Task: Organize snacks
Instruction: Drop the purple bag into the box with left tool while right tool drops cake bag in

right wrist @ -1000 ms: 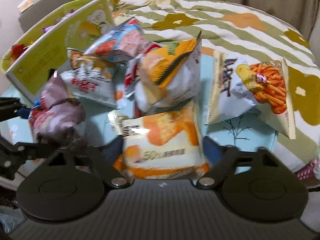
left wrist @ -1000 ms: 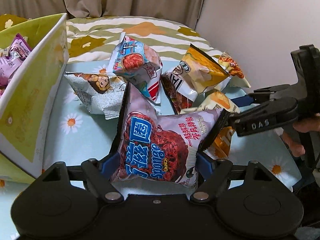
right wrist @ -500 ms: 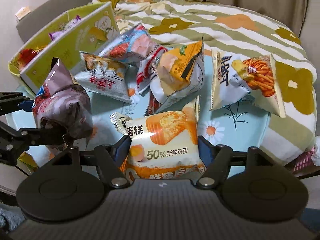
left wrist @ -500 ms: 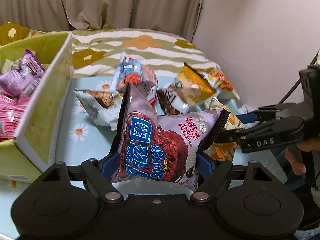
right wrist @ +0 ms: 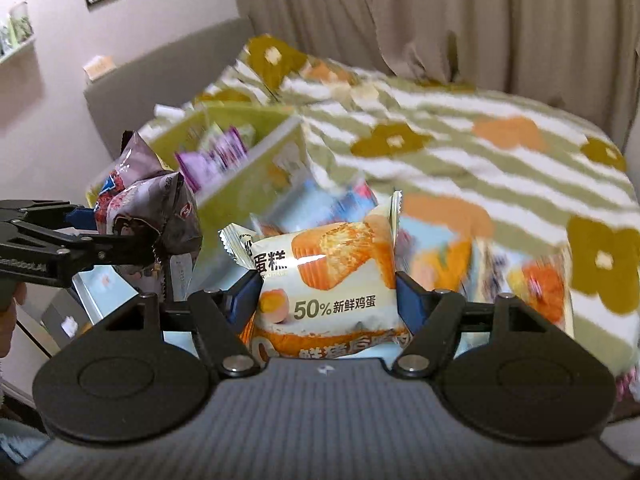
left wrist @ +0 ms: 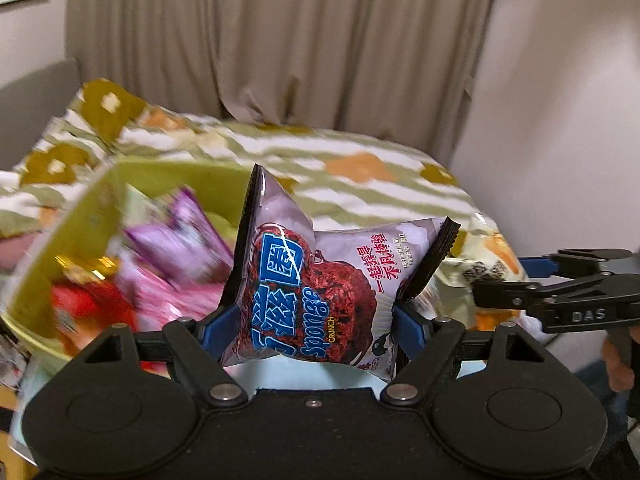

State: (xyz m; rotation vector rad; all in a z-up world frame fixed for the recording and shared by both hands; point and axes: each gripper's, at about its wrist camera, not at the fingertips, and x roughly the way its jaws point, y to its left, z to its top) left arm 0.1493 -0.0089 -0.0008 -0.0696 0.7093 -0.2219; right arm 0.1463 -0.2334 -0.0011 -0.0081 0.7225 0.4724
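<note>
1. Left wrist view:
   - A glossy, puffed foil Sponge Crunch bag (left wrist: 320,292) in pale lilac, with a dark red ring picture and blue lettering, is pinched between the blue pads of the left gripper (left wrist: 316,328); its black serrated seams stand up at both sides.
   - The bag is held in the air, in front of a yellow-green cardboard box (left wrist: 92,216) seen at the left.
   - Purple, pink and red packets (left wrist: 168,256) inside the box are smeared by motion blur, so no print can be read.
   - At the right edge the right gripper (left wrist: 560,280) is seen side-on, in matte black plastic with a blue tip; what lies between its fingers is hidden here.
   - A soft bedspread (left wrist: 360,172) with olive stripes and orange flowers is spread behind, below pleated beige curtains (left wrist: 280,40).

2. Right wrist view:
   - A cream and orange cake packet (right wrist: 328,284), smooth film with crimped white ends and "50%" printed on it, is clamped between the blue pads of the right gripper (right wrist: 326,300) and held above the bed.
   - Its lower edge is cut off by the gripper body.
   - At the left, the crumpled lilac bag (right wrist: 152,208) is seen gripped in the left gripper (right wrist: 84,232), just beside the box wall (right wrist: 248,168).
   - Loose snack bags (right wrist: 460,256) on the bed behind the packet are too blurred to identify.
</note>
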